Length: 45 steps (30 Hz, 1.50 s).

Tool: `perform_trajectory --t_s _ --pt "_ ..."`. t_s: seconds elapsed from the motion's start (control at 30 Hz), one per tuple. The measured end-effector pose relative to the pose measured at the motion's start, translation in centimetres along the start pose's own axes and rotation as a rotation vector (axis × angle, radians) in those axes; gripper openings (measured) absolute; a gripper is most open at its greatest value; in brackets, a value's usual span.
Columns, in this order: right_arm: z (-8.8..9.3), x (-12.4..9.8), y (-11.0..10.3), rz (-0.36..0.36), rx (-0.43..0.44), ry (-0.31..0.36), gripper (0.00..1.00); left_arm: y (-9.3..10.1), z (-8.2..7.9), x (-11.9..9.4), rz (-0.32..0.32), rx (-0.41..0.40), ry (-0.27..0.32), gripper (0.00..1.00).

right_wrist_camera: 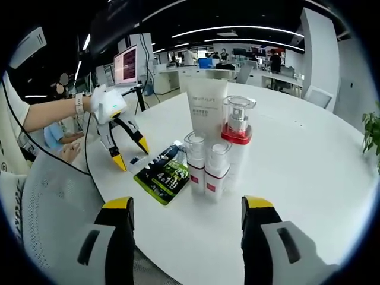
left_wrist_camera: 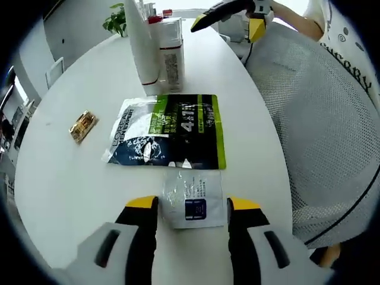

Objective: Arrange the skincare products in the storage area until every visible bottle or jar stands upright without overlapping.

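Observation:
My left gripper (left_wrist_camera: 193, 205) hovers open over the white round table (left_wrist_camera: 71, 178), its jaws on either side of a small white sachet (left_wrist_camera: 193, 200) that lies flat. Just beyond lies a larger green, black and white sachet (left_wrist_camera: 169, 132). Further off a white tube (left_wrist_camera: 139, 47) stands upright with small red-banded bottles (left_wrist_camera: 170, 50) beside it. In the right gripper view the tube (right_wrist_camera: 206, 107), a pump bottle with a red collar (right_wrist_camera: 237, 127) and two small bottles (right_wrist_camera: 205, 163) stand upright together. My right gripper (right_wrist_camera: 189, 205) is open in front of them, holding nothing. A hand holds the left gripper (right_wrist_camera: 131, 154) over the sachets (right_wrist_camera: 163, 172).
A small gold wrapper (left_wrist_camera: 83, 126) lies to the left of the sachets. A potted plant (left_wrist_camera: 116, 21) stands at the table's far edge. A grey mesh chair (left_wrist_camera: 320, 119) presses against the table's right side. The right gripper (left_wrist_camera: 228, 24) shows beyond the bottles.

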State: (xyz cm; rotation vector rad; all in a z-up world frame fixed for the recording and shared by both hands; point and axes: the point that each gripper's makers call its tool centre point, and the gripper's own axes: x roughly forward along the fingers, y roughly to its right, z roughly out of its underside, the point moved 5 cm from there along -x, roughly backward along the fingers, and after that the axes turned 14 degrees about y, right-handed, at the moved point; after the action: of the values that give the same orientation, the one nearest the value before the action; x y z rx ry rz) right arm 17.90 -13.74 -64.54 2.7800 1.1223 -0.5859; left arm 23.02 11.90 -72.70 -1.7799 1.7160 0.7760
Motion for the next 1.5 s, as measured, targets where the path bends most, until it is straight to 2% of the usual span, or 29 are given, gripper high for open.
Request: perform_trajectory --t_s 0.1,0.53,0.67,0.83,0.97,1.2,1.33,1.5 --pt "0.1 0.0 0.0 -0.006 0.001 -0.006 0.73 0.2 0.1 0.0 0.013 -0.004 0.001 0.48" --pt "-0.1 -0.1 0.0 -0.009 -0.016 0.005 0.79 0.4 -0.7 0.2 -0.056 -0.060 0.028 0.55" --pt "-0.1 -0.1 -0.1 -0.010 -0.023 0.003 0.84 0.4 -1.7 -0.1 -0.112 -0.094 0.080 0.61" --pt "-0.4 0.0 -0.5 -0.017 -0.037 0.016 0.88 0.2 -2.2 -0.6 -0.192 -0.123 0.130 0.75" --pt "-0.6 0.0 -0.4 -0.012 -0.053 0.020 0.92 0.4 -3.3 -1.3 -0.258 -0.150 0.187 0.84" --pt "-0.9 -0.1 -0.5 -0.011 -0.055 0.032 0.97 1.0 -3.8 -1.9 -0.336 -0.181 0.216 0.90" --pt "-1.0 -0.2 -0.7 -0.015 -0.066 0.037 0.99 1.2 -3.6 -2.4 -0.387 -0.205 0.224 0.99" --pt "-1.2 -0.3 -0.7 -0.009 -0.078 0.045 1.00 1.8 -3.7 -3.2 -0.438 -0.253 0.263 0.99"
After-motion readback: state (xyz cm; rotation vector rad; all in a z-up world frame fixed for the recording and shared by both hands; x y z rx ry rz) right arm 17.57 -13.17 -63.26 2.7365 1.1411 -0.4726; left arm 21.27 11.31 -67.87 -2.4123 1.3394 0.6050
